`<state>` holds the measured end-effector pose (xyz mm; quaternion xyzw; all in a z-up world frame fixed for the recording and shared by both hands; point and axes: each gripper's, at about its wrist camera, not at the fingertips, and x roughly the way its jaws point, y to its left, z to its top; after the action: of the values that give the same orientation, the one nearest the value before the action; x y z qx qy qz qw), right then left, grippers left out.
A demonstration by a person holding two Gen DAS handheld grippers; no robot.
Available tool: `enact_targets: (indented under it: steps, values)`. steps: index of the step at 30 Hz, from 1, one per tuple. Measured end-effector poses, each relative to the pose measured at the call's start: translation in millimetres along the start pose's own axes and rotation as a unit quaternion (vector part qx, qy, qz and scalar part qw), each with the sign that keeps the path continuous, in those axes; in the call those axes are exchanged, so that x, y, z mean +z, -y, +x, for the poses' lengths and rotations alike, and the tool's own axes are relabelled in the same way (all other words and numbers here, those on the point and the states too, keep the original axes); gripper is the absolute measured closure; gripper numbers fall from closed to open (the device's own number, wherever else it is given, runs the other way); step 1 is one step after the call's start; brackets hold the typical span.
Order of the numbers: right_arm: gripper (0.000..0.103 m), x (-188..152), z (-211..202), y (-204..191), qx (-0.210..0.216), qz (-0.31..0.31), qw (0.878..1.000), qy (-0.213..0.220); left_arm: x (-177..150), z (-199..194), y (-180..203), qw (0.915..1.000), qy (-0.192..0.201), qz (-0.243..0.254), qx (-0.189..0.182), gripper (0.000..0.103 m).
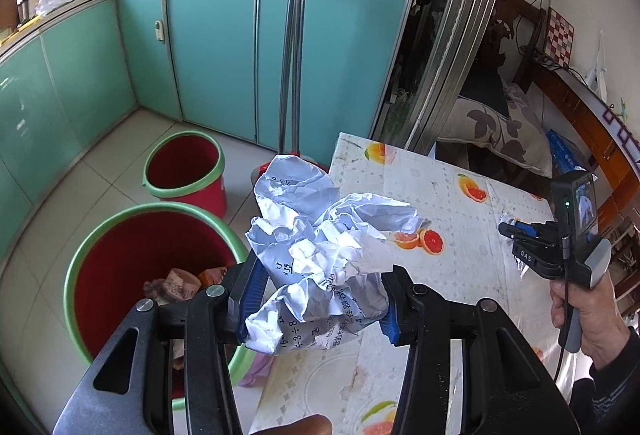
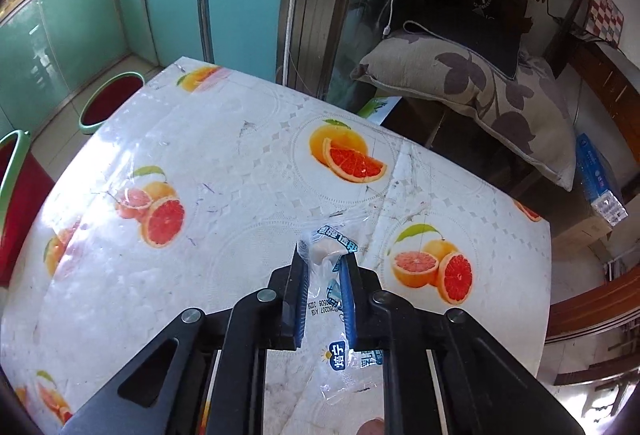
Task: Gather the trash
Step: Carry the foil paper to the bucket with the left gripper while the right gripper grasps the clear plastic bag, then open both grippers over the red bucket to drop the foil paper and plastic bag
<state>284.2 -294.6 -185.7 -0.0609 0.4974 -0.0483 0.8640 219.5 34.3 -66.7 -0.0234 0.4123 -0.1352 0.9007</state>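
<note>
My left gripper (image 1: 316,299) is shut on a big ball of crumpled printed paper (image 1: 320,247). It holds the ball above the table's left edge, beside a red bin with a green rim (image 1: 104,235) that has some wrappers in it. My right gripper (image 2: 326,259) is shut on a clear plastic wrapper with blue print (image 2: 330,299) just above the fruit-print tablecloth (image 2: 200,155). The right gripper also shows in the left wrist view (image 1: 516,231), over the table's far right side.
A second, smaller red bin (image 1: 184,167) stands on the tiled floor further back. A mop with metal poles (image 1: 294,55) leans on the teal cabinets (image 1: 216,47). A patterned cushion (image 2: 480,91) lies on a wooden bench behind the table.
</note>
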Motion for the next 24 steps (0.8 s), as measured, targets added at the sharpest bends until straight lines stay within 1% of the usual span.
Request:
enact_targets:
  steps: [2, 5, 9, 12, 16, 19, 24]
  values:
    - [0.091, 3, -21, -6, 0.0, -0.002, 1.0, 0.015, 0, -6, -4, 1.0, 0.005, -0.002, 0.003, 0.057]
    - [0.091, 7, -56, -20, 0.015, 0.0, 0.999, 0.04, 0, -14, -15, 0.9998, 0.013, -0.011, 0.008, 0.057]
    - [0.091, 13, -97, -51, 0.046, -0.013, 0.996, 0.074, -2, -25, -38, 0.9992, 0.021, -0.027, 0.022, 0.057]
    - [0.091, 21, -123, -84, 0.079, -0.026, 0.992, 0.095, -4, -26, -63, 0.9981, 0.02, -0.04, 0.042, 0.057]
    - [0.091, 32, -144, -134, 0.114, -0.049, 0.986, 0.111, -9, -17, -101, 0.9959, 0.008, -0.063, 0.064, 0.057]
    - [0.091, 41, -155, -168, 0.131, -0.064, 0.982, 0.121, -12, -8, -126, 0.9947, -0.005, -0.079, 0.066, 0.057]
    - [0.091, 53, -166, -214, 0.152, -0.089, 0.976, 0.131, -23, 8, -151, 0.9929, -0.025, -0.087, 0.077, 0.057]
